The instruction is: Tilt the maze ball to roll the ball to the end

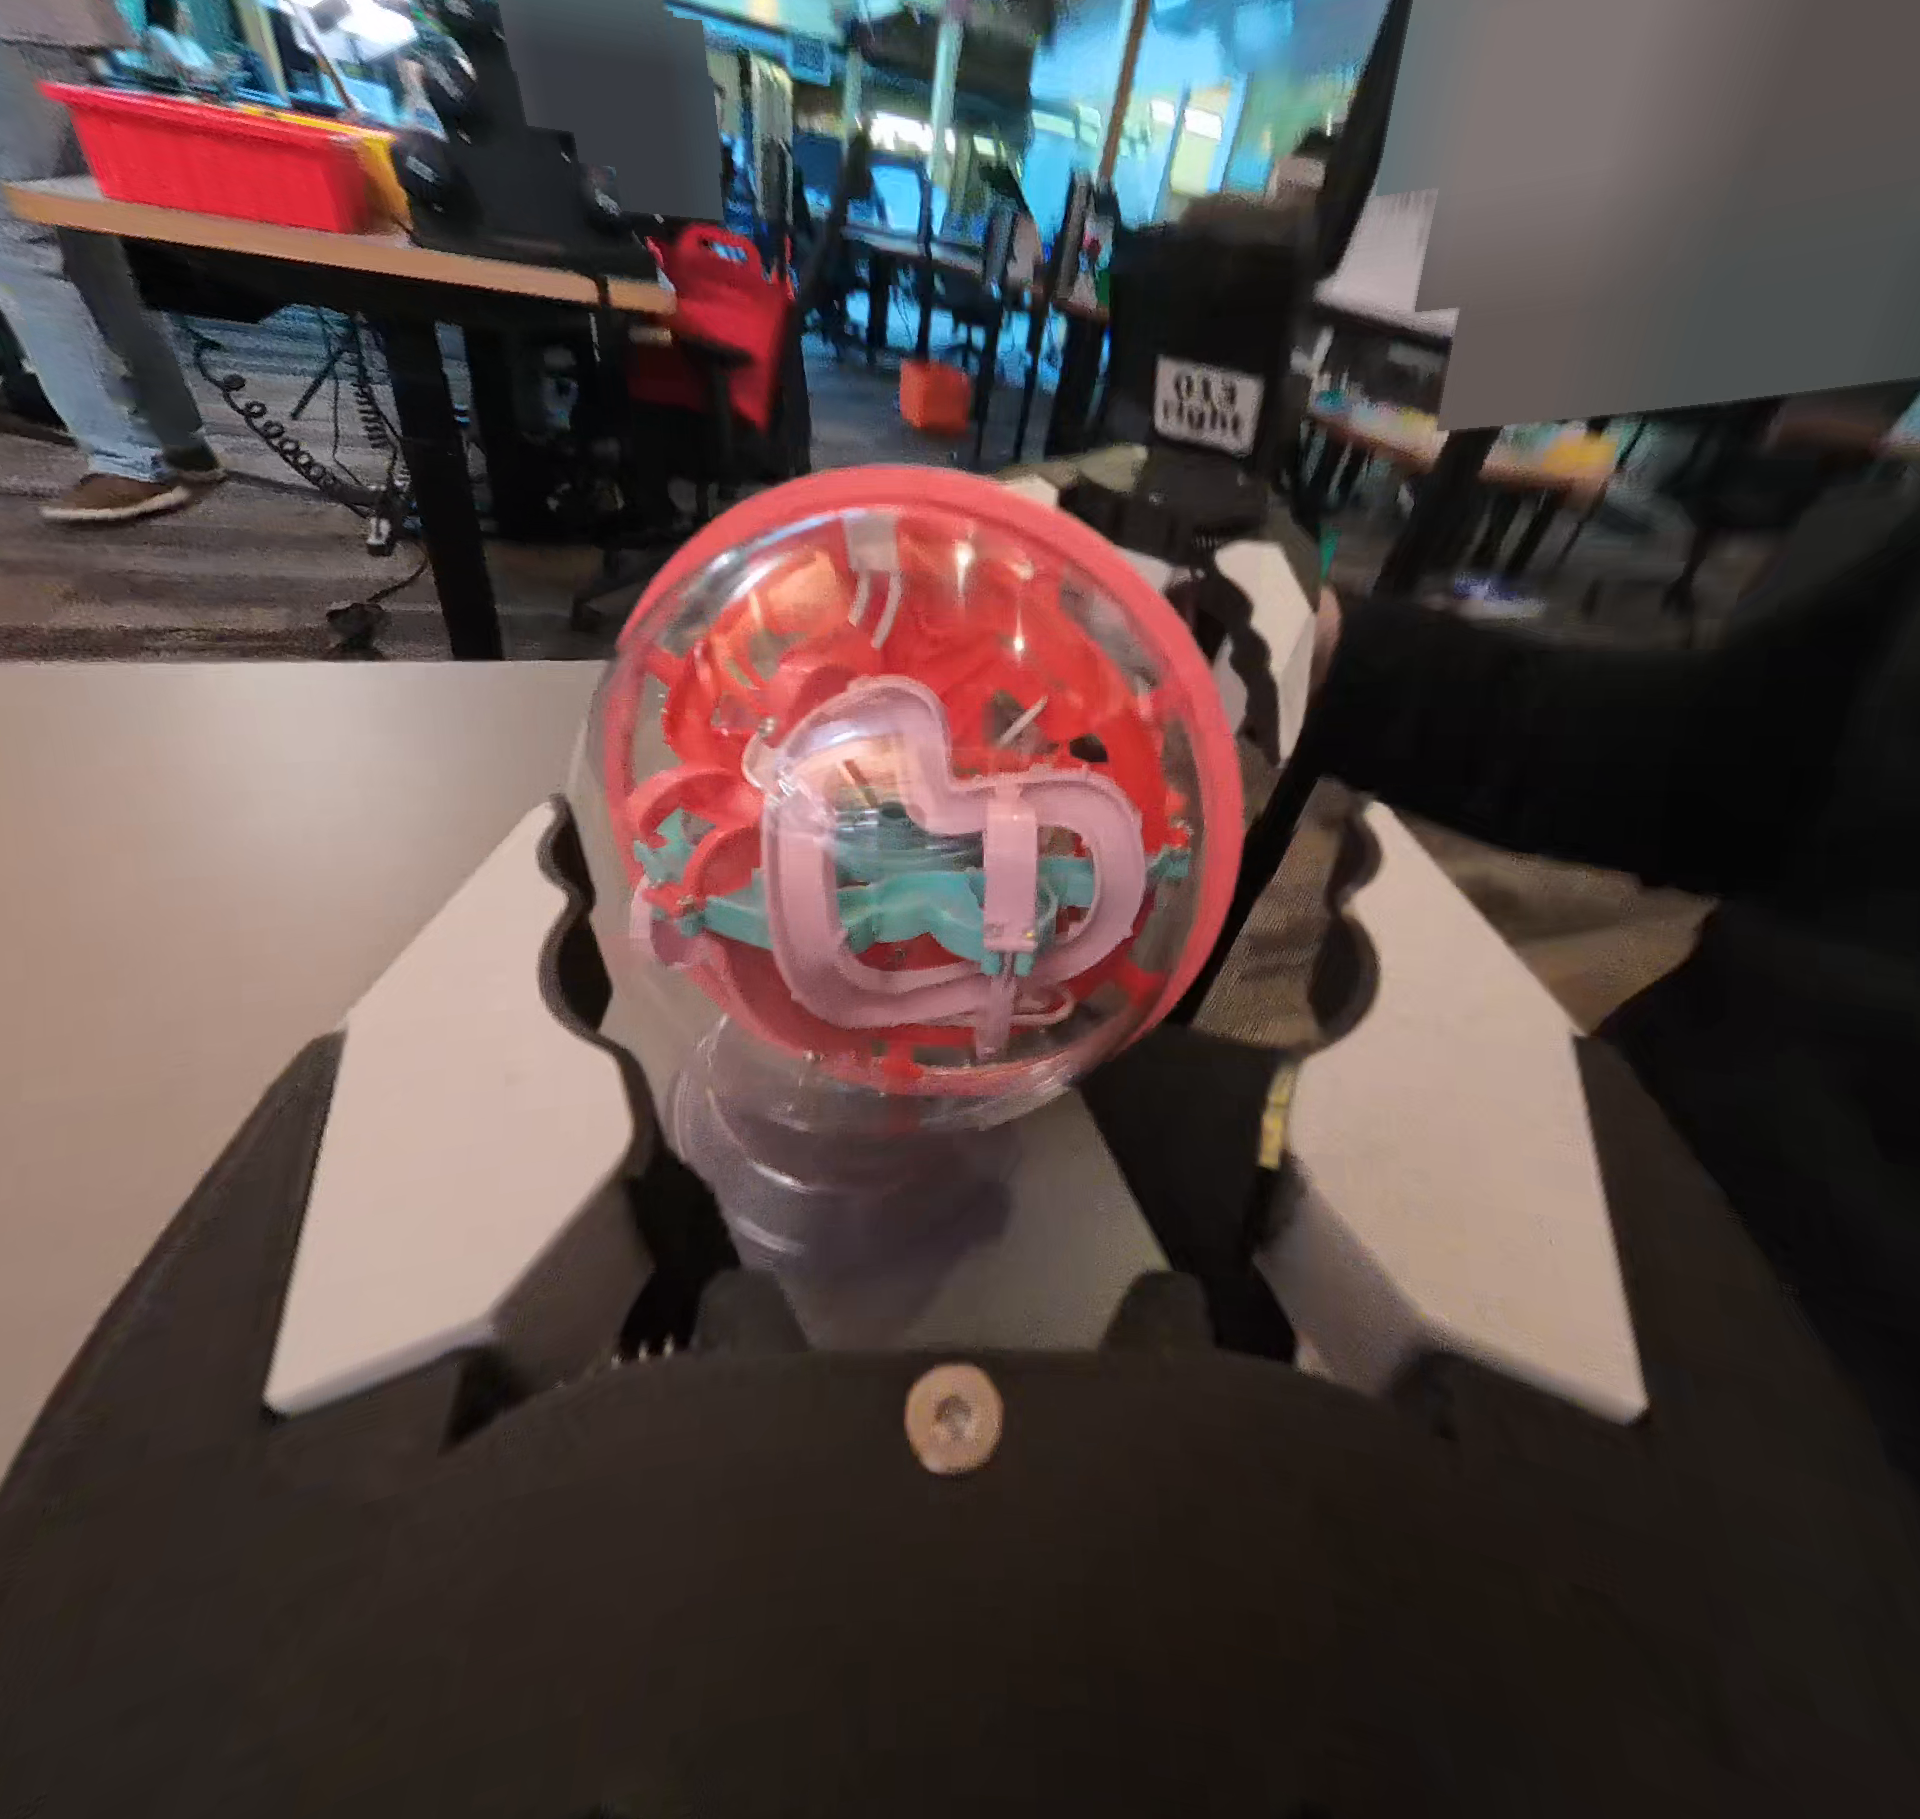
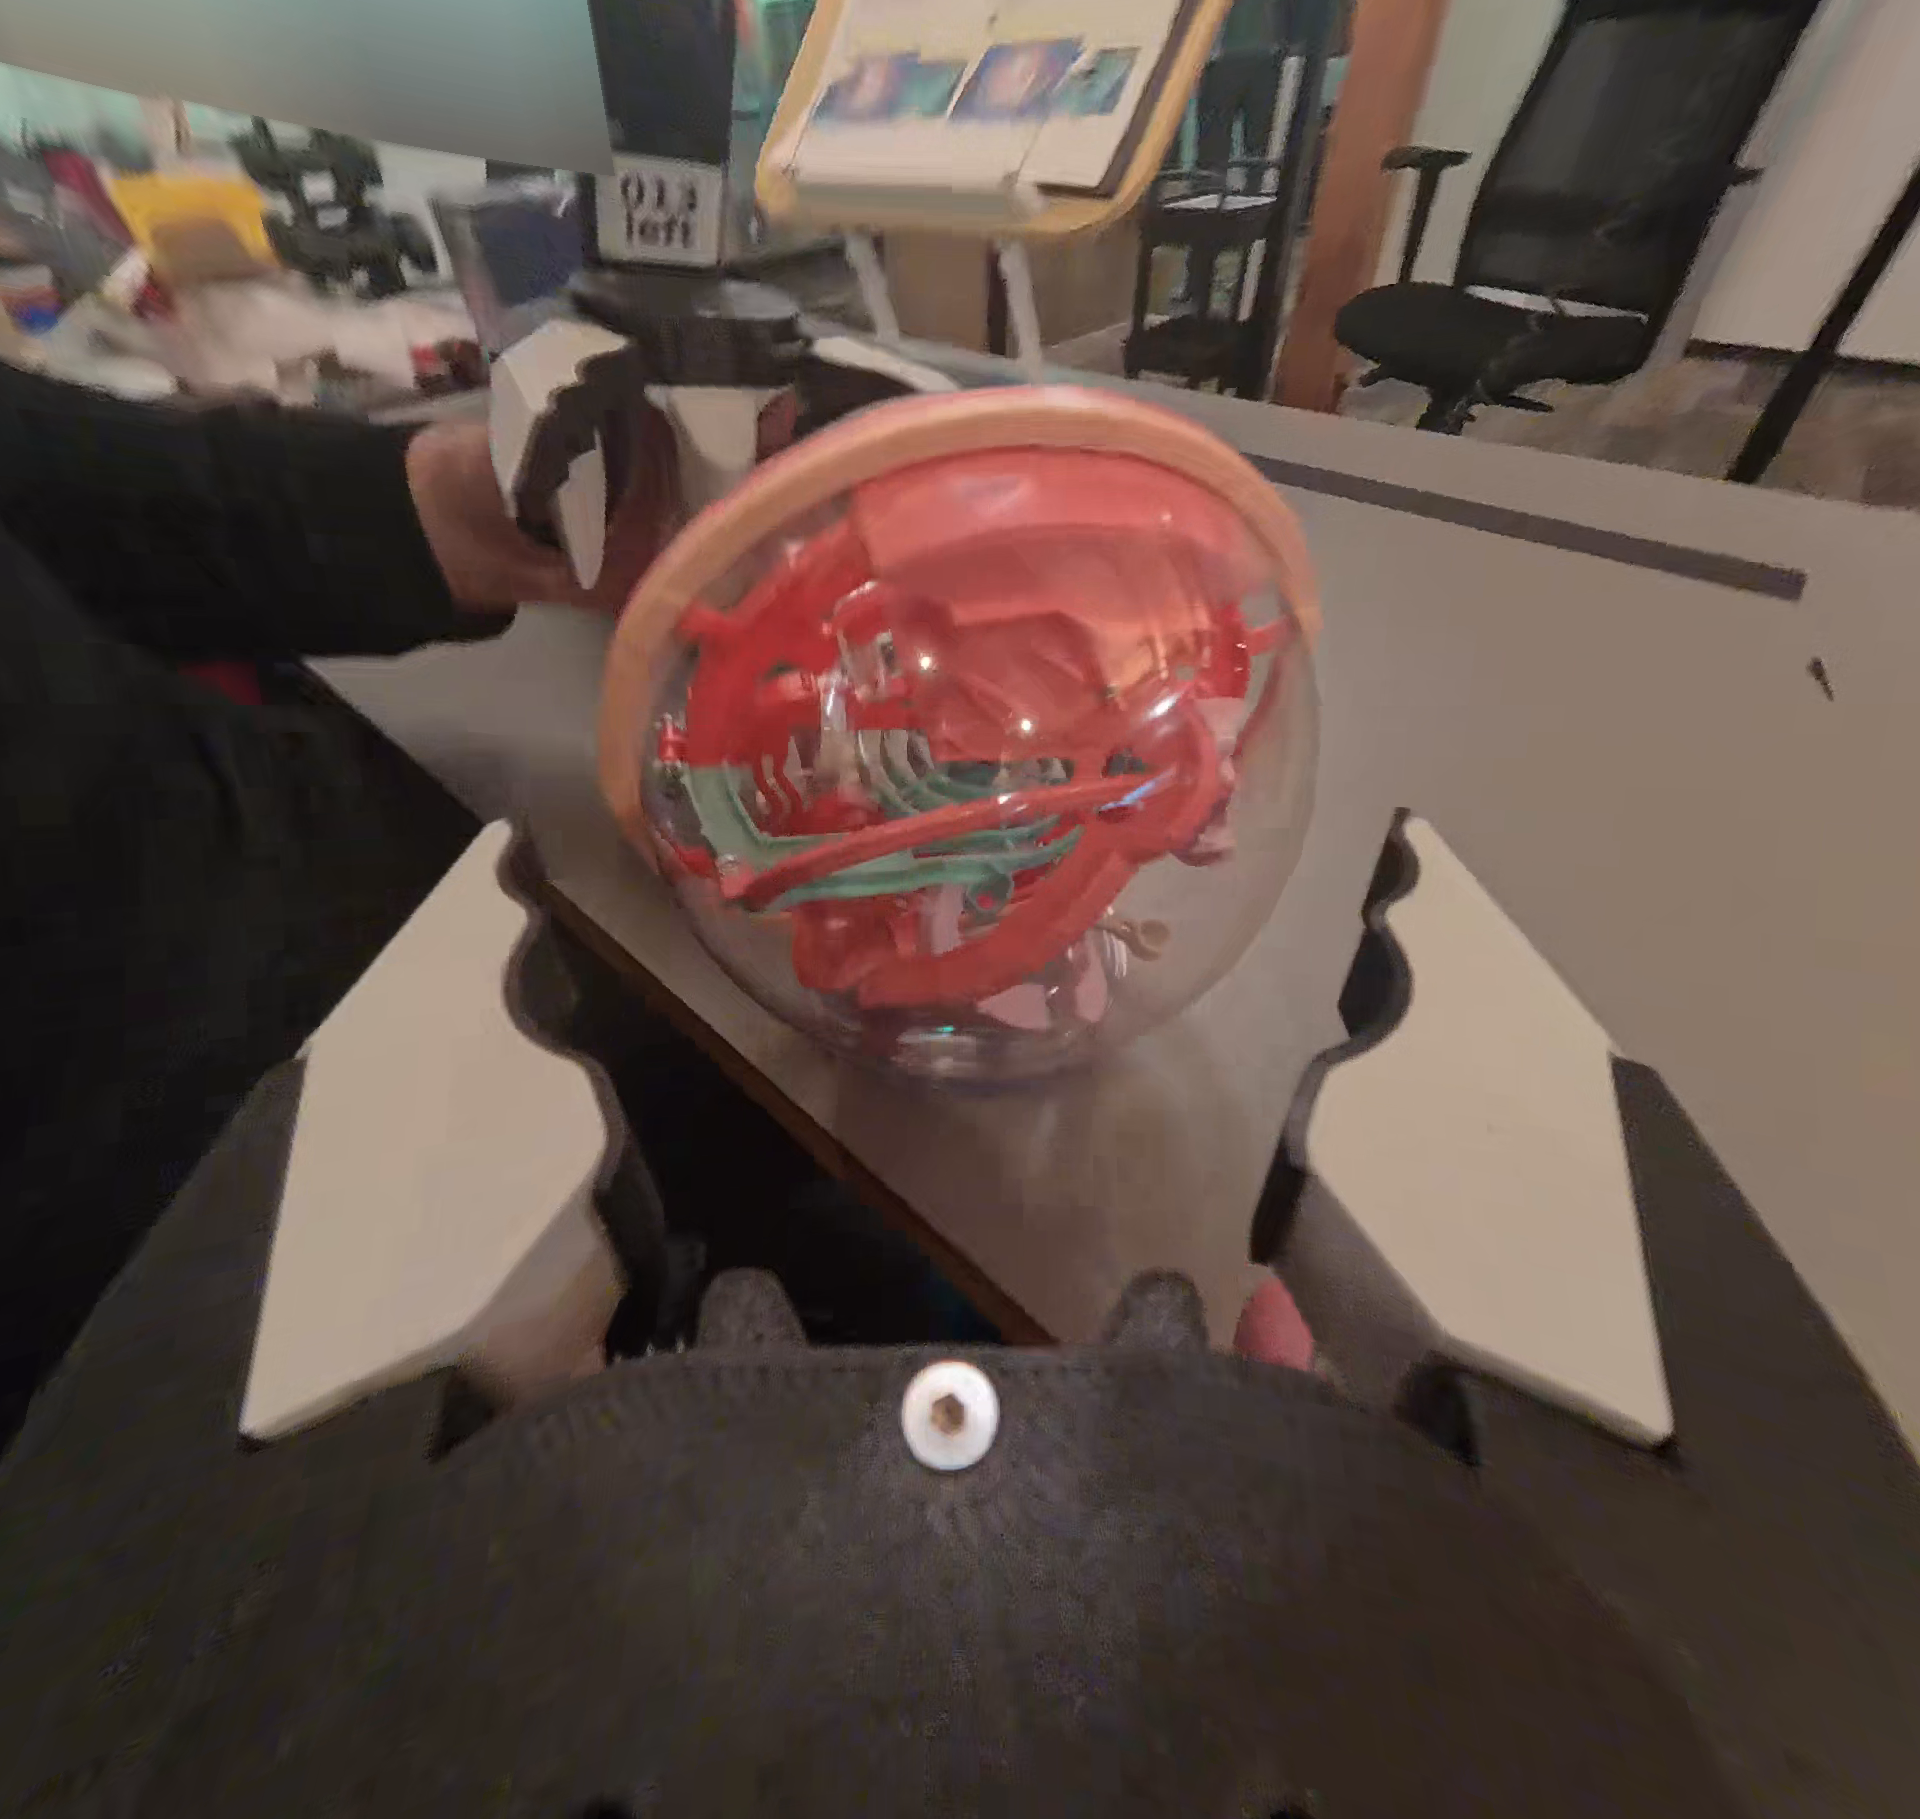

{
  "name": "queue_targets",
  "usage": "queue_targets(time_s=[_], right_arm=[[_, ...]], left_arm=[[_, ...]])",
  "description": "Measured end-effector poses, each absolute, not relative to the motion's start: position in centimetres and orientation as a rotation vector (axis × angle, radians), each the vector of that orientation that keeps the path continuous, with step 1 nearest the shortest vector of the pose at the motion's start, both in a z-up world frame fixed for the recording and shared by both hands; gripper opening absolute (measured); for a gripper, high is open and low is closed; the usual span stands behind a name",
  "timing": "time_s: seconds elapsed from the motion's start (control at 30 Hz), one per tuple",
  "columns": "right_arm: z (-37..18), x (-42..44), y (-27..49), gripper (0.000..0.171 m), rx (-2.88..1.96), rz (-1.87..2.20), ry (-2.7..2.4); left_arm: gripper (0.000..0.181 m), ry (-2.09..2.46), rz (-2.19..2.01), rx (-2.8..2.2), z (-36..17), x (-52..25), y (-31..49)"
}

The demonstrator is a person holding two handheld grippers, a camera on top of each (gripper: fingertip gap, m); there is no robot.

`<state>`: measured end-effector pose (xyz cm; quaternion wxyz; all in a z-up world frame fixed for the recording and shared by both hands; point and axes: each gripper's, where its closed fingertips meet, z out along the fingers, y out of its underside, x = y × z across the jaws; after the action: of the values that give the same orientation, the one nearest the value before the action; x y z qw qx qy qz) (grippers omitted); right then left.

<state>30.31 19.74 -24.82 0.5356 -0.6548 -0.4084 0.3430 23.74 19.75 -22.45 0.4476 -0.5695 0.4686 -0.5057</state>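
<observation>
The maze ball (image 1: 914,782) is a clear sphere with red, teal and pink tracks inside and a pink-red rim band. It is tilted and rests on a clear base (image 1: 831,1177) on the grey table (image 1: 208,886). My left gripper (image 1: 961,834) is open, with the sphere between its fingers; the left finger (image 1: 488,1042) is right at its side and the right finger stands apart. The right wrist view shows the sphere (image 2: 956,761) from the opposite side, between the fingers of my open right gripper (image 2: 951,844), which do not touch it. I cannot make out the small ball inside.
The sphere stands near the table's front edge (image 2: 790,1104). A person's black sleeve (image 2: 208,782) lies at the left. The left gripper (image 2: 644,419) shows behind the sphere in a hand. A desk with a red bin (image 1: 208,159) and an office chair (image 2: 1538,242) stand beyond.
</observation>
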Motion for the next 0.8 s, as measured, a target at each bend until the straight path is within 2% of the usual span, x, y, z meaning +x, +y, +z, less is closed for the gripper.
queue_targets(time_s=[0.07, 0.13, 0.2, 0.43, 0.6, 0.73, 0.8], right_arm=[[-25.9, 29.3, 20.3, 0.139, -1.535, 0.762, -1.092], [-26.1, 28.5, 21.3, 0.143, -1.532, 0.721, -1.123], [-26.3, 28.1, 22.4, 0.144, -1.657, 0.767, -1.082], [-26.7, 27.4, 25.8, 0.143, -1.958, 1.206, -0.801], [-26.6, 27.1, 27.1, 0.144, -2.074, 1.341, -0.681], [-25.7, 28.1, 27.9, 0.144, -1.996, 1.214, -0.725], [-24.6, 28.9, 27.6, 0.145, -1.899, 1.071, -0.843]], left_arm=[[0.139, 1.266, -1.181, -1.357, -23.3, 25.0, 19.6], [0.128, 1.247, -1.144, -1.338, -23.5, 25.7, 20.7], [0.127, 1.163, -1.213, -1.405, -23.4, 25.9, 22.4], [0.126, 0.82, -1.533, -1.675, -23.2, 25.8, 27.7], [0.126, 0.709, -1.649, -1.781, -23.5, 25.6, 29.9], [0.122, 0.746, -1.628, -1.738, -22.9, 24.6, 30.4], [0.133, 0.794, -1.534, -1.648, -22.1, 23.4, 29.9]])
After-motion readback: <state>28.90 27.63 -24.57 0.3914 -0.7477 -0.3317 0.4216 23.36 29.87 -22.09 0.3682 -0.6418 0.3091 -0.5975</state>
